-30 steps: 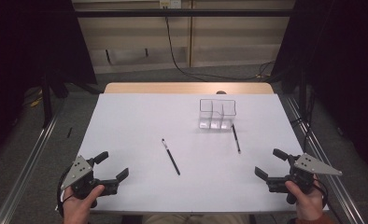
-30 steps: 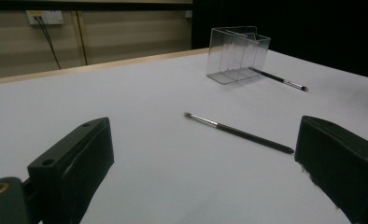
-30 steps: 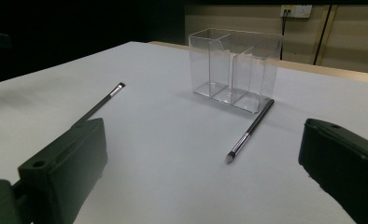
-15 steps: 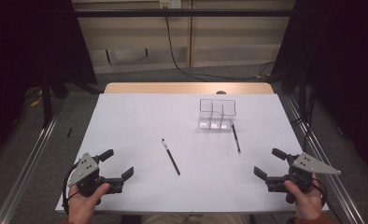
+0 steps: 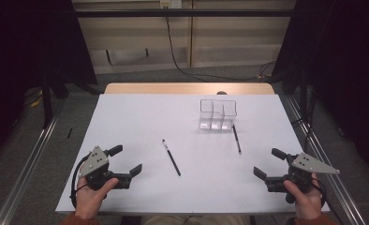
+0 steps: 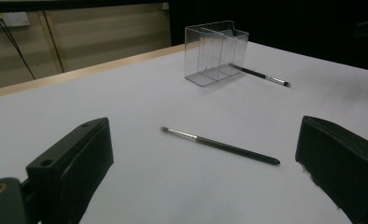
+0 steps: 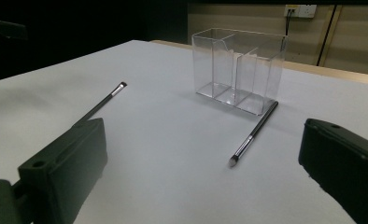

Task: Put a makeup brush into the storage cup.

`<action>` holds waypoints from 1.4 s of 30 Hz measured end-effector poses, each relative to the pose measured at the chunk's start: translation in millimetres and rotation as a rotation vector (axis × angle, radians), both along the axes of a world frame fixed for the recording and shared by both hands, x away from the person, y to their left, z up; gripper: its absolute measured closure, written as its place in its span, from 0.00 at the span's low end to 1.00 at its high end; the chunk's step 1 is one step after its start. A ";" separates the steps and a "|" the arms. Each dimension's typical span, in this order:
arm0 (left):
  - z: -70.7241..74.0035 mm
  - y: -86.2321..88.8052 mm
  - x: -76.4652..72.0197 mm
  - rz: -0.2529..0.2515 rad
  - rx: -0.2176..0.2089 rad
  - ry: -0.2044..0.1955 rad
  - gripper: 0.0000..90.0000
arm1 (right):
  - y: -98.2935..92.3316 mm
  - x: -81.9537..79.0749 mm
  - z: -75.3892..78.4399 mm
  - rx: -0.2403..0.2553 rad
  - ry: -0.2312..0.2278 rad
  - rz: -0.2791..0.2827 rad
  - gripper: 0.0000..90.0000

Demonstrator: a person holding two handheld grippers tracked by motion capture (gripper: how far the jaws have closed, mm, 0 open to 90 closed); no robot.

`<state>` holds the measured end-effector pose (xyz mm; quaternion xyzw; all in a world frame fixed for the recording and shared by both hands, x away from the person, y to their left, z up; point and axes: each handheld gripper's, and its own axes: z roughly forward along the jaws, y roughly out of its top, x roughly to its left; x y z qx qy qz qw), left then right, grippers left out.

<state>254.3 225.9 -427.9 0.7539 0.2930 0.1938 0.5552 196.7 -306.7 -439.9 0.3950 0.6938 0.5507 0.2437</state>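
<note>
The brushes are the things in hand here, and both lie flat on the white table (image 5: 140, 122), neither yet lifted. Working from left to right in the high view, we first find the left gripper (image 5: 124, 162) at the near left corner of the table, its jaws spread wide apart and holding nothing, aimed toward the middle. In the left gripper view the middle brush (image 6: 219, 145) lies between the two black jaws but well ahead of them, so we judge that this gripper has not begun its reach. Next comes that middle brush (image 5: 171, 157), lying at a slant near the centre of the table, bristle end farther from the person. Further right stands the clear holder (image 5: 217, 114), upright, divided into compartments, and with nothing inside as far as we can see. Just beside its right front corner lies the right brush (image 5: 237, 139); in the right gripper view its handle end looks to touch the holder's base, with the bristles pointing toward the camera. Last, the right gripper (image 5: 271, 164) rests at the near right corner, jaws likewise wide apart and gripping nothing. We judge the work to be at its start: both brushes remain to be picked up and stood in the holder.
</note>
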 end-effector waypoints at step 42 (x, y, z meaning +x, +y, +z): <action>6.7 -49.4 67.8 -0.113 -0.013 0.036 0.03 | 0.4 1.1 -0.6 -0.005 0.002 0.008 0.01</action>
